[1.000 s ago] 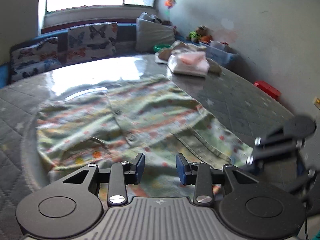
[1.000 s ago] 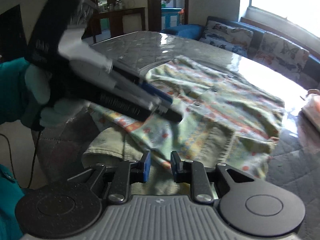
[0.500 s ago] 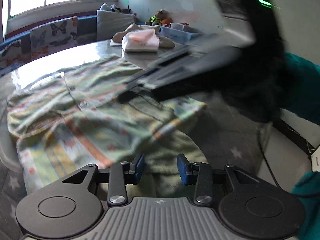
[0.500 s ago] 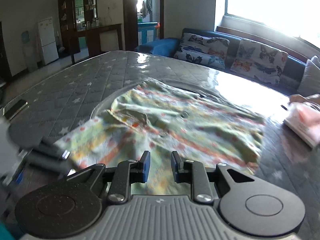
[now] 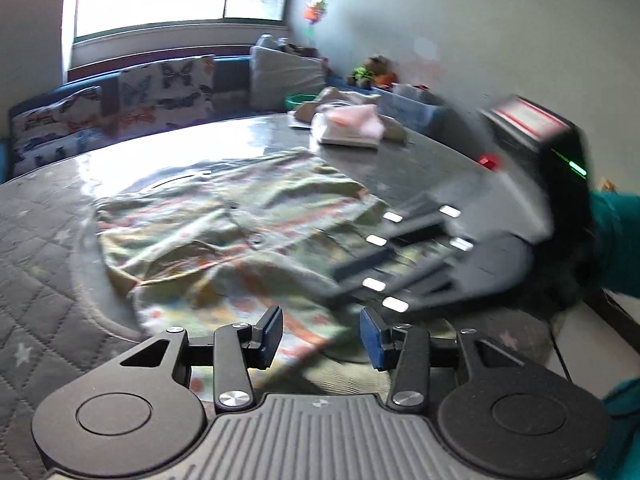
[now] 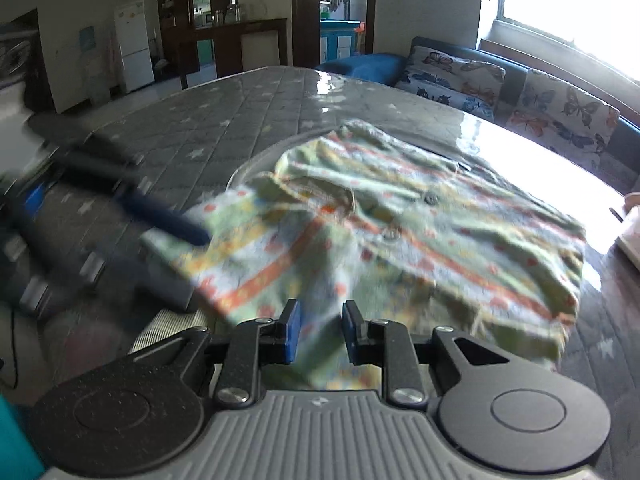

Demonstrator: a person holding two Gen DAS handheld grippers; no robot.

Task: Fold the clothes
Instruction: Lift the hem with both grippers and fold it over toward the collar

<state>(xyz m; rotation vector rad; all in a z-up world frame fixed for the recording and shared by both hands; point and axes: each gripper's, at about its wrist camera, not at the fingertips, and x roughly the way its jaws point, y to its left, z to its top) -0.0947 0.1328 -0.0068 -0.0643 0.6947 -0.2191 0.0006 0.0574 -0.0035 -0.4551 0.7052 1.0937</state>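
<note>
On the quilted mattress, in your left wrist view, the patterned shirt lies spread; your left gripper is opening, nothing between its pads, after half a second ago standing narrower. In the right view, your right gripper holds a narrow gap, unchanged, over the shirt's raised near edge; a grip cannot be told.

Shirt ahead of the jaws: soft printed cloth, matt and rumpled, with small hard buttons. Mattress beneath it: grey quilted fabric under a clear glossy film (bright window glare beyond the shirt). Left gripper and right gripper: matt black plastic links with polished metal pivots; blue pads, rubbery and matt. Sofa cushions far beyond the jaws: woven printed cloth.
</note>
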